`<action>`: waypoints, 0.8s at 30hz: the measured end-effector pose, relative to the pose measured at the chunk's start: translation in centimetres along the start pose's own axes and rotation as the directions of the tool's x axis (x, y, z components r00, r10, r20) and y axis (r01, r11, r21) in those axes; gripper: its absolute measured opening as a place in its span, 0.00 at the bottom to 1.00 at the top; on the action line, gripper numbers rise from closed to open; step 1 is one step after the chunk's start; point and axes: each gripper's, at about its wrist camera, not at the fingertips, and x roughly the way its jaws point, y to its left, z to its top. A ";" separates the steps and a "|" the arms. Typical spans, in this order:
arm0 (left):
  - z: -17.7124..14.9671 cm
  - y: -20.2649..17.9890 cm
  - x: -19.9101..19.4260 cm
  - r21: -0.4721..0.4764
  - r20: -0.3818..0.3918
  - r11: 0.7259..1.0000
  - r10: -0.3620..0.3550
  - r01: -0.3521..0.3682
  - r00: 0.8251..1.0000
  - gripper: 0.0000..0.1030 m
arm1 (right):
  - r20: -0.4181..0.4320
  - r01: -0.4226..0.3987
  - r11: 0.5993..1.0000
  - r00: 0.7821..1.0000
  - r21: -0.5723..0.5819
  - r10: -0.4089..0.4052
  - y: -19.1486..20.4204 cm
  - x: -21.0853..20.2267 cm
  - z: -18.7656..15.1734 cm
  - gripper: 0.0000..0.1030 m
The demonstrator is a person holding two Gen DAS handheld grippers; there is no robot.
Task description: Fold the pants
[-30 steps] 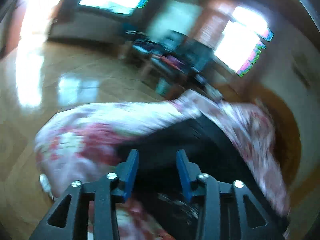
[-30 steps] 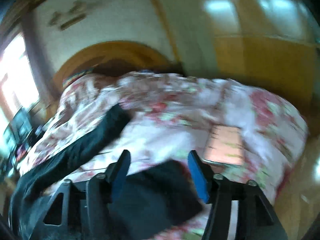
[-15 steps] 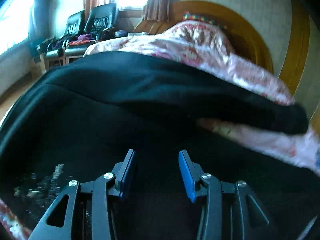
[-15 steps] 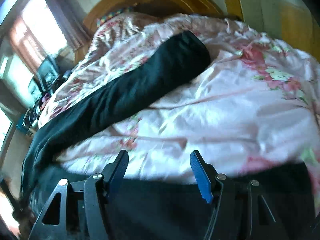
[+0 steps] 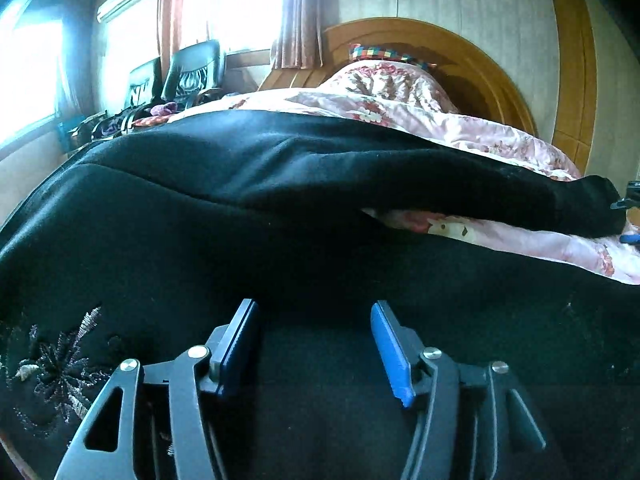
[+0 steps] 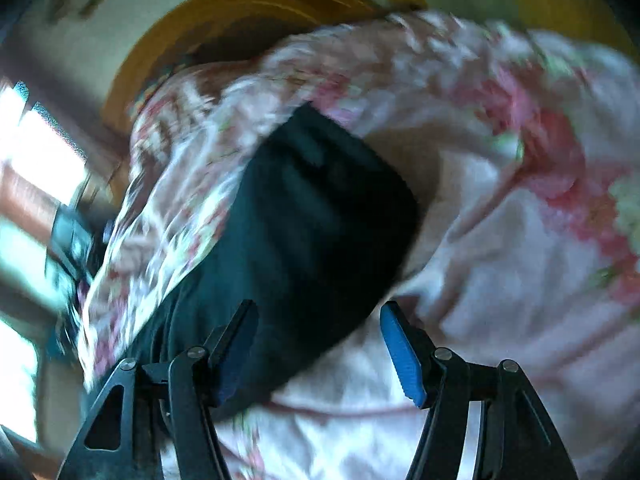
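Note:
Black pants (image 5: 280,208) lie spread on a pink floral bedspread (image 5: 460,132). One leg runs to the right and ends in a cuff (image 5: 596,208). My left gripper (image 5: 314,320) is open and empty, low over the waist part, near a silver embroidered patch (image 5: 56,364). In the blurred right wrist view, my right gripper (image 6: 318,320) is open and empty just over the cuff end of a black leg (image 6: 320,224), which lies between its fingers on the bedspread (image 6: 500,240).
A curved wooden headboard (image 5: 460,52) and a pillow pile (image 5: 384,76) stand at the far end of the bed. Black chairs with clutter (image 5: 176,80) stand by bright windows on the left. The other gripper's tip (image 5: 628,196) shows at the right edge.
Both grippers swung from a far view of the bed to close over the pants. The right gripper moved from the near leg across to the far leg's cuff. Both stayed open.

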 end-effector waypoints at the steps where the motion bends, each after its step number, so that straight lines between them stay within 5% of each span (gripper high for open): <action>1: -0.2 -0.1 -0.1 0.001 -0.001 1.000 0.002 -0.002 1.000 0.58 | -0.011 0.001 0.999 1.000 0.040 -0.001 -0.4 0.9 0.1 0.62; 3: -0.2 0.0 0.0 -0.002 -0.001 1.000 -0.001 0.001 1.000 0.58 | 0.003 0.012 0.999 1.000 0.042 -0.012 -0.5 1.2 0.1 0.48; 4: -0.1 0.0 0.2 -0.004 -0.001 1.000 -0.003 0.003 1.000 0.58 | 0.003 -0.001 1.000 1.000 0.026 0.001 -0.2 1.3 0.0 0.30; 7: -0.2 0.0 0.2 -0.007 -0.003 1.000 -0.007 0.007 1.000 0.58 | 0.044 -0.045 0.998 0.998 -0.036 0.047 0.8 0.1 -0.2 0.19; 15: -0.2 0.0 0.2 -0.006 -0.003 1.000 -0.006 0.006 1.000 0.58 | 0.119 -0.091 0.981 0.987 -0.171 0.112 2.5 -6.7 -2.8 0.16; 19: -0.2 0.1 0.1 -0.008 -0.001 1.000 -0.009 0.009 1.000 0.58 | 0.141 -0.103 0.988 0.983 -0.119 0.120 0.7 -10.0 -4.8 0.16; 24: -0.1 0.0 0.1 -0.004 0.001 1.000 -0.007 0.007 1.000 0.58 | 0.148 0.029 0.994 0.989 -0.110 -0.013 -1.9 -10.3 -7.4 0.16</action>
